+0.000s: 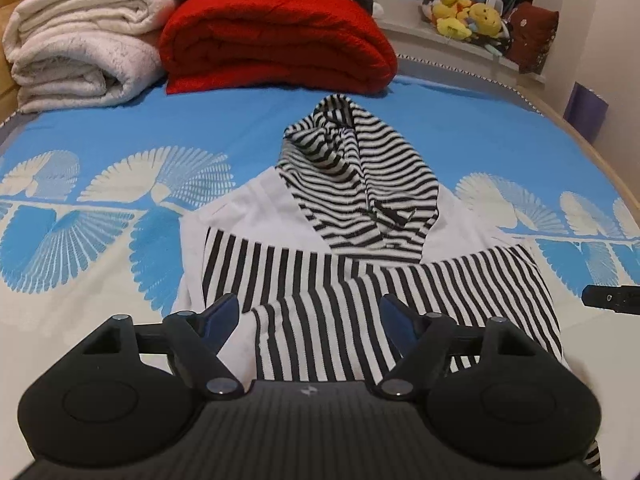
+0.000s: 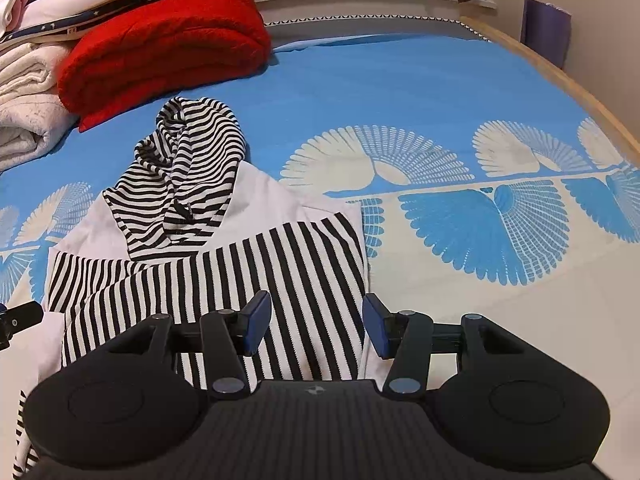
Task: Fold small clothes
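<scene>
I see one small hoodie point(image 1: 360, 248) on the bed point(image 1: 120, 144), white at the shoulders, black-and-white striped on hood and sleeves, both sleeves folded across the chest. Behind it sit one red blanket point(image 1: 276, 40) and one stack of white blankets point(image 1: 80, 44). I have two grippers. The left gripper point(image 1: 310, 318) has its jaws wide, nothing between them, poised over the striped sleeve. The right gripper point(image 2: 316, 326) has its jaws partly apart, gripping nothing, above the hoodie's right edge, with striped cloth showing in the gap.
</scene>
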A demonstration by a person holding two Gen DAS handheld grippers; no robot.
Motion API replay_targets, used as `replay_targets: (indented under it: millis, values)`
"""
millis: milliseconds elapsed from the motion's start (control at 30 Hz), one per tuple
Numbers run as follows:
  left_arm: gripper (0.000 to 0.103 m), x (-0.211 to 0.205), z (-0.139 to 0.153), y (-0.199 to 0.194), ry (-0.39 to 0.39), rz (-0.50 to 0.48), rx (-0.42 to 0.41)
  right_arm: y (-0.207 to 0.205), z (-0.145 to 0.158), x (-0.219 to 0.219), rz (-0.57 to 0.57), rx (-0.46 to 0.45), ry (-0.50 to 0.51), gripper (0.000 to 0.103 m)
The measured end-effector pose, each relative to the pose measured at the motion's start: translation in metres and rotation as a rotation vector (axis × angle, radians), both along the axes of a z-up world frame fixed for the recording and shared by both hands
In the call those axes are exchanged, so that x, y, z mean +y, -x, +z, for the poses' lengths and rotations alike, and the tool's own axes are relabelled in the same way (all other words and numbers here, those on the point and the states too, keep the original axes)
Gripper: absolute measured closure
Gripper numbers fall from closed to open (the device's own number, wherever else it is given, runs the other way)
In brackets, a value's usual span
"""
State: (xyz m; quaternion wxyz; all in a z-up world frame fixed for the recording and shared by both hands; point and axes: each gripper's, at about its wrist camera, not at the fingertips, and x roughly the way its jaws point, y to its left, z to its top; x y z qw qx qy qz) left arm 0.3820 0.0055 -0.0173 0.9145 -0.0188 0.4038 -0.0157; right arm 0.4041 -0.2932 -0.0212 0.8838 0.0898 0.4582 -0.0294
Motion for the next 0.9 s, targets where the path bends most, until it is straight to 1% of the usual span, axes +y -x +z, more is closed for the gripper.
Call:
replay_targets:
  millis: [33,100,167,267,367,433,467,500,533,567,600,633,667,733,833,900]
  values:
    - [0.030,0.000,0.002,0.001,-0.010,-0.005,-0.015,0.000,0.000,0.000,0.000,0.000,-0.005,0.051]
    - [0.037,0.001,0.005,0.001,-0.032,-0.013,-0.041,0.000,0.002,-0.001,0.001,-0.001,-0.015,0.051]
    - [0.037,0.006,0.009,0.001,-0.035,-0.016,-0.056,-0.001,0.003,-0.005,-0.005,-0.002,-0.022,0.051]
    - [0.042,0.018,0.012,-0.008,-0.022,-0.003,-0.038,-0.003,0.005,-0.014,-0.021,-0.001,-0.047,0.051]
    - [0.051,0.031,0.016,-0.030,0.006,0.012,-0.005,-0.003,0.008,-0.025,-0.041,-0.009,-0.058,0.051]
    - [0.061,0.043,0.020,-0.054,0.083,0.041,0.028,-0.003,0.009,-0.033,-0.046,-0.013,-0.057,0.050]
    - [0.063,0.047,0.022,-0.066,0.118,0.045,0.037,-0.003,0.008,-0.036,-0.045,-0.012,-0.056,0.050]
    - [0.068,0.050,0.024,-0.080,0.138,0.049,0.041,-0.004,0.007,-0.040,-0.046,-0.004,-0.055,0.049]
    - [0.074,0.052,0.026,-0.096,0.147,0.054,0.040,-0.004,0.004,-0.044,-0.053,0.004,-0.057,0.049]
    - [0.077,0.053,0.027,-0.112,0.148,0.055,0.038,-0.005,0.002,-0.048,-0.063,0.012,-0.063,0.049]
    - [0.083,0.053,0.027,-0.128,0.141,0.054,0.035,-0.006,0.001,-0.051,-0.072,0.018,-0.069,0.049]
    - [0.087,0.051,0.026,-0.146,0.129,0.055,0.034,-0.007,-0.001,-0.055,-0.080,0.025,-0.074,0.049]
    - [0.087,0.050,0.024,-0.163,0.124,0.055,0.037,-0.008,-0.002,-0.057,-0.086,0.027,-0.076,0.049]
    - [0.087,0.048,0.018,-0.199,0.146,0.061,0.050,-0.010,-0.003,-0.060,-0.095,0.029,-0.082,0.049]
    - [0.087,0.049,0.000,-0.255,0.237,0.073,0.082,-0.015,-0.011,-0.062,-0.102,0.055,-0.125,0.049]
    - [0.087,0.047,-0.010,-0.285,0.244,0.092,0.085,-0.017,-0.017,-0.060,-0.105,0.076,-0.144,0.049]
